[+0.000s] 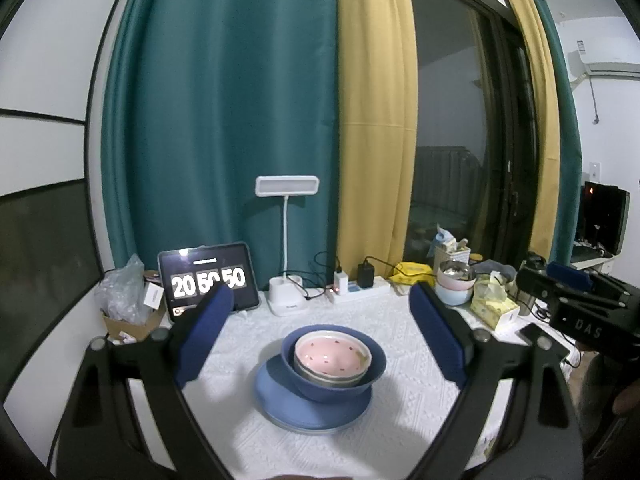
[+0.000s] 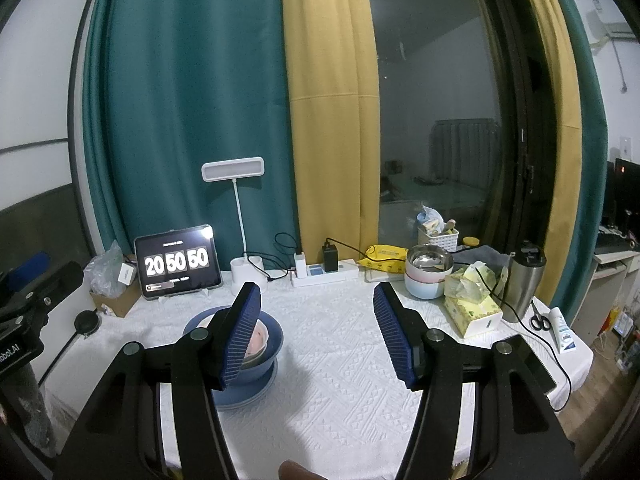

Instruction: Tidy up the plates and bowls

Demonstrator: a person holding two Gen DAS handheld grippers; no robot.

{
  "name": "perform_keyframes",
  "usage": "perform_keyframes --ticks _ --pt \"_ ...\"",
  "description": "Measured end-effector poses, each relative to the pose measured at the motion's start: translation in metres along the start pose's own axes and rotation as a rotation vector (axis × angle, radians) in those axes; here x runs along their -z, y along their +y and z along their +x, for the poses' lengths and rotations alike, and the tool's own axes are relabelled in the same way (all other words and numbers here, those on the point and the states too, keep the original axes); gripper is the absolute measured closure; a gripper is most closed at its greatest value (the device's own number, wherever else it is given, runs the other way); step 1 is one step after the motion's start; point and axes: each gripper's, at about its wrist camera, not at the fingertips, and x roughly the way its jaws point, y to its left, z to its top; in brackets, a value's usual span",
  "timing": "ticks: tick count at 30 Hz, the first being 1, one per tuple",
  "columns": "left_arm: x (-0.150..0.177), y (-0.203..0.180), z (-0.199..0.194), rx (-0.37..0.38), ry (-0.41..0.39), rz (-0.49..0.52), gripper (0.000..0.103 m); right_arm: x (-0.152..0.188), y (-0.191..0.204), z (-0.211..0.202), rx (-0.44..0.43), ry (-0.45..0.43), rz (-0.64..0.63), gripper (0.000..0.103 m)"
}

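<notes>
On the white textured tablecloth the pink spotted ceramic bowl sits nested in a deep blue bowl atop blue plates, dead ahead of the left gripper, nearer than the right gripper, both spread empty.

Tablet, left of the lamp: screen read "20 50 50" in large white flip digits; the smaller lines on it were illegible.
Right gripper body, far right of the lamp: "DAS".
Left gripper body, far left of the lamp: "obot.AI", cut off.
</notes>
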Motion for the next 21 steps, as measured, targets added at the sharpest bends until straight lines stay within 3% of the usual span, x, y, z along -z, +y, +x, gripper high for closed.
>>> perform_keyframes --ticks 21 --pt "0.0 0.0005 0.0013 -0.001 0.003 -0.001 0.012 0.0003 -0.0003 0.0004 0.001 0.002 0.002 0.041"
